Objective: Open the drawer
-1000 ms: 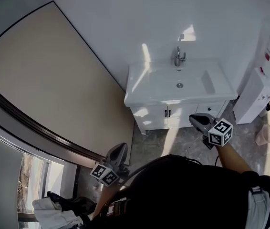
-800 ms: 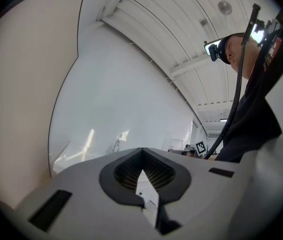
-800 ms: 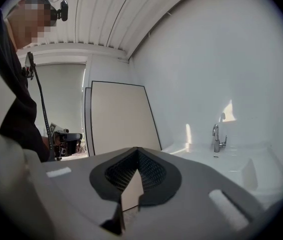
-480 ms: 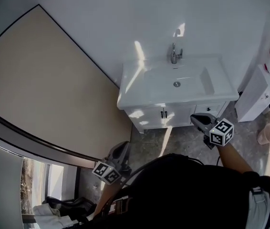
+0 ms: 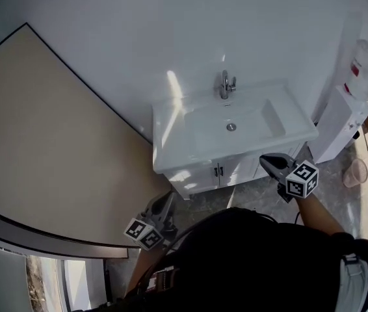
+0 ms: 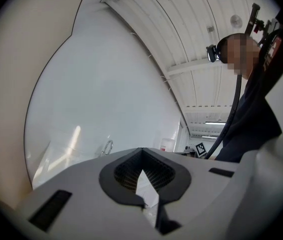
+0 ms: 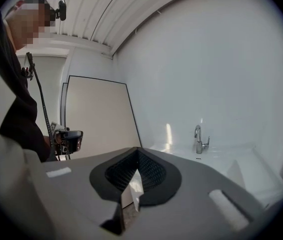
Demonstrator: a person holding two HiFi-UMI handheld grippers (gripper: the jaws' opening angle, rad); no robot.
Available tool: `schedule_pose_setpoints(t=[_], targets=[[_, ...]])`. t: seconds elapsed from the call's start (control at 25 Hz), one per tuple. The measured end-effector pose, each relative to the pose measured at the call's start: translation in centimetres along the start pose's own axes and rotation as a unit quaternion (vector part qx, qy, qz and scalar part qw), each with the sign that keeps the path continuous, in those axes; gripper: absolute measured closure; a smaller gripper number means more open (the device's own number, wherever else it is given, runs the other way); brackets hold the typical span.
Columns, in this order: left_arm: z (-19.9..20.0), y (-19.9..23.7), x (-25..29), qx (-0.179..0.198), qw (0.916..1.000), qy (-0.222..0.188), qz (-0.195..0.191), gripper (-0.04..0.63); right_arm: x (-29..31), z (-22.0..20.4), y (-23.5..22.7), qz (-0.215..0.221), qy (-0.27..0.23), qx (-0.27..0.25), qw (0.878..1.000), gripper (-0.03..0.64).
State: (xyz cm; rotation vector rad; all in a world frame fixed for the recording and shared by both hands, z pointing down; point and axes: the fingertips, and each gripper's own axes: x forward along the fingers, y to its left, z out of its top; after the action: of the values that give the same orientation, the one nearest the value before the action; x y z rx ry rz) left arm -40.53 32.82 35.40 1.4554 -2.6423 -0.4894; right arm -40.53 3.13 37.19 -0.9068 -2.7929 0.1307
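Note:
A white vanity cabinet (image 5: 200,177) with a basin top (image 5: 171,132) and a chrome faucet (image 5: 226,83) stands against the white wall. Its front shows two doors with dark handles (image 5: 218,171); the panel to their right (image 5: 250,168) is partly hidden behind my right gripper (image 5: 266,160). That gripper hovers shut and empty just in front of the cabinet's right end. My left gripper (image 5: 166,200) is shut and empty too, lower left, short of the cabinet's left corner. In the gripper views the left gripper's (image 6: 142,150) and the right gripper's (image 7: 137,150) jaws meet, and the faucet (image 7: 199,139) shows beyond.
A white water dispenser (image 5: 341,125) with a bottle on top (image 5: 364,60) stands right of the vanity, a pinkish bin (image 5: 355,172) on the floor by it. A large beige panel (image 5: 41,142) leans along the wall at left. The floor (image 5: 252,199) is grey stone.
The vanity has slid down and left in the head view and looks nearer. Both grippers have come closer to its front, still shut.

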Motion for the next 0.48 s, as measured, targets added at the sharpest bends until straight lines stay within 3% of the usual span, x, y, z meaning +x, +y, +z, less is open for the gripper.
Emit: schedule_pose_setpoints(t=[0.2,0.48], targets=[[3.9,6.2,0.4,0.005,0.9994,0.003,-0.035,0.595,5.2,3.2,0.9,-0.03,-0.012,-0.006,0.999,0.617],[6.2,13.9,-0.2,-0.006,0.9981,0.017,-0.058,0.595,12.4,4.1,2.2,-0.054,-0.001,-0.001,0.999,0.617]])
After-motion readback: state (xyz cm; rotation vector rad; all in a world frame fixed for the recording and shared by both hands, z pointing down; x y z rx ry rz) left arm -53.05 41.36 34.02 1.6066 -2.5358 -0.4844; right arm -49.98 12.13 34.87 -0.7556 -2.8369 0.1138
